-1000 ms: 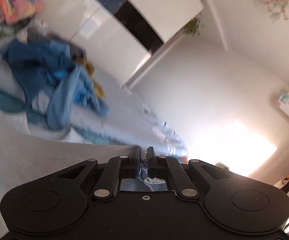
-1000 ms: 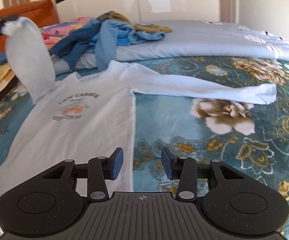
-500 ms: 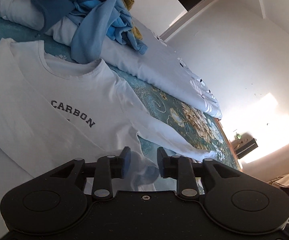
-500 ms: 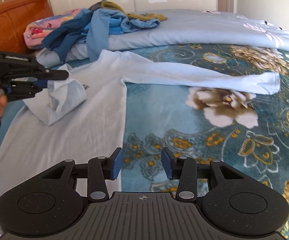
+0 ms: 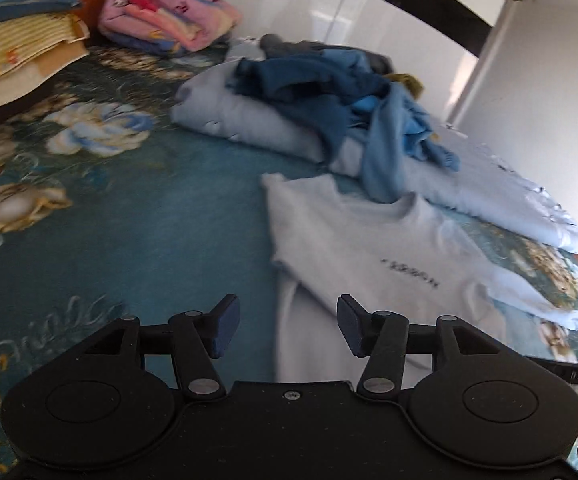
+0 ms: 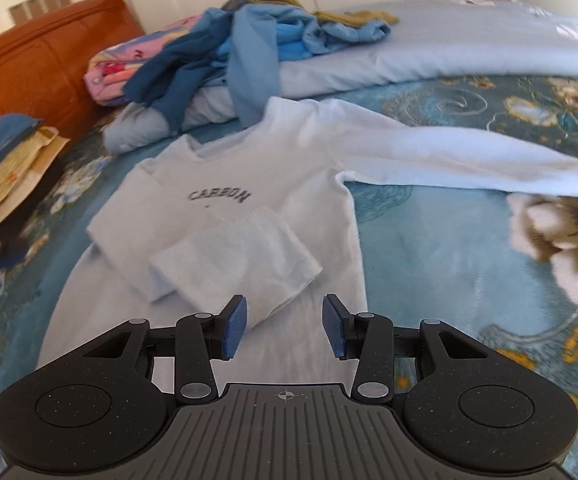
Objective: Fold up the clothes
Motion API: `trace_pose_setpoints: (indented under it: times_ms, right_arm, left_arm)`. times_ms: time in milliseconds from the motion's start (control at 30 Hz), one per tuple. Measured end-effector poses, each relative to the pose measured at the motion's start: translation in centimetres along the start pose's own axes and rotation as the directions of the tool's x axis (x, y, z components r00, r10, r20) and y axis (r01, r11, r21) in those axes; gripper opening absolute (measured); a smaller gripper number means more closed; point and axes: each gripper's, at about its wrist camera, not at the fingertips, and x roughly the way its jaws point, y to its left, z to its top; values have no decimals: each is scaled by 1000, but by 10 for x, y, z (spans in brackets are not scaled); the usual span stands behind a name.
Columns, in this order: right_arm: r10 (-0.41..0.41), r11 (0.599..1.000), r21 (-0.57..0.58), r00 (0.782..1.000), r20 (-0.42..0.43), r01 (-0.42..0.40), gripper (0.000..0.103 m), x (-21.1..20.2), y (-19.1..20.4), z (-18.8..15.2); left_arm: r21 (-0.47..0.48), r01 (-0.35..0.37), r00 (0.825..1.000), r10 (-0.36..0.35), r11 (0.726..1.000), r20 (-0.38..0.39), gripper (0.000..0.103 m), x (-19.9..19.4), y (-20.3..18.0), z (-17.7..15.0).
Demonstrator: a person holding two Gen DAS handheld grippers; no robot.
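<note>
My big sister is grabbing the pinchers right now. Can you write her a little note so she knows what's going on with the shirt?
Left gripper: open, holding nothing.
Right gripper: open, holding nothing.
White shirt: flat on the bed, print up.
Done: one sleeve is folded in across the chest.
Left: the other sleeve lies stretched out to the side; fold it in, then fold the body.
The blue clothes pile waits behind.

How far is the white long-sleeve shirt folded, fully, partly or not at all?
Partly. On the white shirt, one sleeve lies folded over the chest; the other sleeve lies stretched out across the bedspread.
</note>
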Motion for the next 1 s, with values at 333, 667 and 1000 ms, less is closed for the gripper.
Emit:
trace_pose_setpoints:
  times_ms: [333, 667, 1000]
  right_arm:
    - [73, 995, 62, 997, -2, -72, 28, 28, -2, 14]
    - [74, 997, 7, 996, 45, -74, 3, 1, 1, 60]
    - [-43, 974, -210, 981, 190, 83, 2, -34, 9, 172]
  left_arm:
    - [41, 11, 999, -10, 999, -37, 52, 29, -3, -6]
    - [161, -14, 999, 21, 987, -42, 59, 61, -14, 0]
    - [311, -47, 997, 66, 949, -50, 59, 113, -45, 13]
